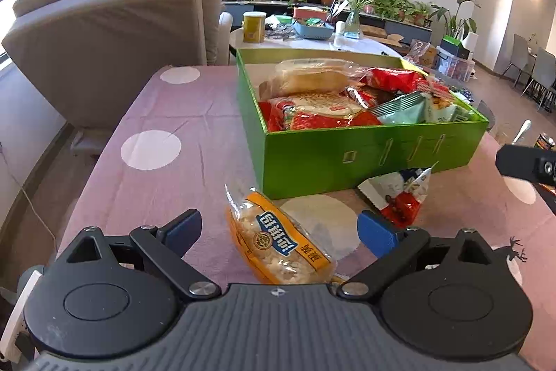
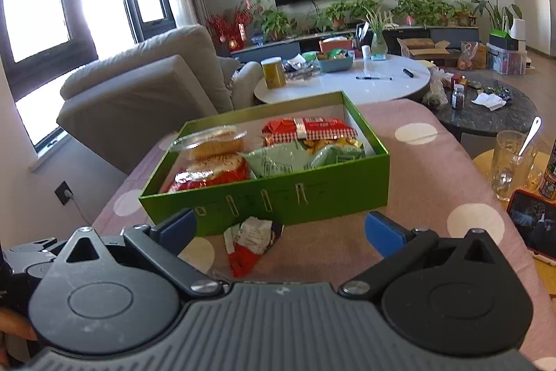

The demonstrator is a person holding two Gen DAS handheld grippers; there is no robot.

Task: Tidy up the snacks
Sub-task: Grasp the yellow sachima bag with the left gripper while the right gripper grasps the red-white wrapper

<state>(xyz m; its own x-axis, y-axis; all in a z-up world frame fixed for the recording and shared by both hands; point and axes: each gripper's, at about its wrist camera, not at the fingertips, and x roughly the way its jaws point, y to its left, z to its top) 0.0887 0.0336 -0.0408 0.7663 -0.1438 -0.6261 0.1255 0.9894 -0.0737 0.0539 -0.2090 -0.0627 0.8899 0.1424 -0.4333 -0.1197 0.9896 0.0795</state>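
Left claw (image 1: 279, 230) spread over orange snack pack (image 1: 278, 240), right claw (image 2: 279, 228) spread over crumpled wrapper (image 2: 252, 244); we see both snacks just before green box (image 1: 368, 155).

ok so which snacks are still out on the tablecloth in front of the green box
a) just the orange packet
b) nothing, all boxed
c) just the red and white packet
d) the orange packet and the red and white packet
d: the orange packet lies between the open left gripper's fingers, and the red and white packet lies just in front of the green box, before the open right gripper.
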